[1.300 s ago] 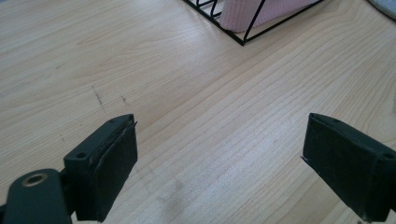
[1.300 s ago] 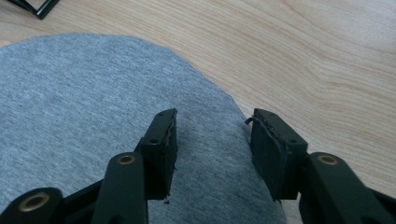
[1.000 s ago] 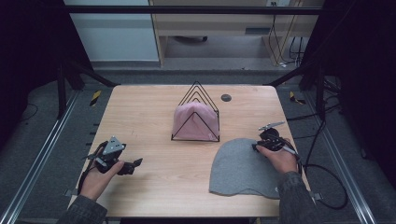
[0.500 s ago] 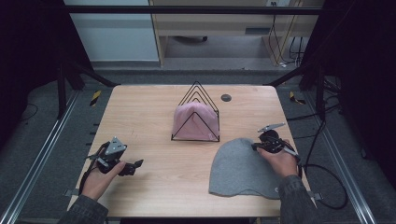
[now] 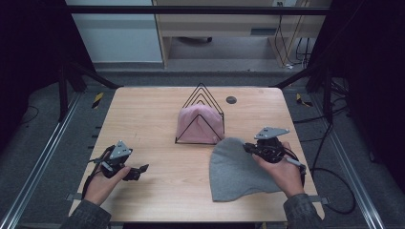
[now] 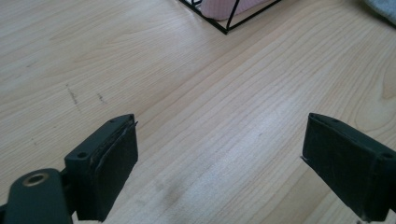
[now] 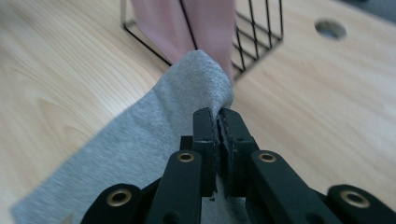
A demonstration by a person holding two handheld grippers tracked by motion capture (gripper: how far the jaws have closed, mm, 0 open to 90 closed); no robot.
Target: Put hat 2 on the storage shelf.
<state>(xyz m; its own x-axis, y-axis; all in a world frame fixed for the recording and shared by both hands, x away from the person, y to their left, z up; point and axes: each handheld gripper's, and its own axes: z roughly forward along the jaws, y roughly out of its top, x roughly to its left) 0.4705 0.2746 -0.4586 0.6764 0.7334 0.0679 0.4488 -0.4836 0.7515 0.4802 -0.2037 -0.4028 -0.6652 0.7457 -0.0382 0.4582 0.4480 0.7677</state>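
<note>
Pinching the upper edge of the grey cloth with the right gripper — jaws clenched tight on a raised fold, as seen in the right gripper view. In the high view, lying at lower right of centre, the grey cloth with most of its body flat on the table and its top corner just beside the wire rack. Standing at centre of that frame, the rack, with a pink cloth already tucked inside it.

Resting at lower left of the high view, the left gripper, released — jaws spread wide over bare wood in the left gripper view, with a corner of the wire rack at the top edge and nothing between the pads.

Judged from this: lifting the grey cloth toward the rack. To do it well:

- Keep the pinch firm; only a thin fold held, so liable to slip under the hanging weight.
- Raise high enough to clear the wire peaks before moving across — a low drag risks snagging the wires or shoving the light rack.
- Bring the free gripper in to catch the trailing lower edge.
- Lower into a free slot beside the pink cloth, not on top of it.
</note>
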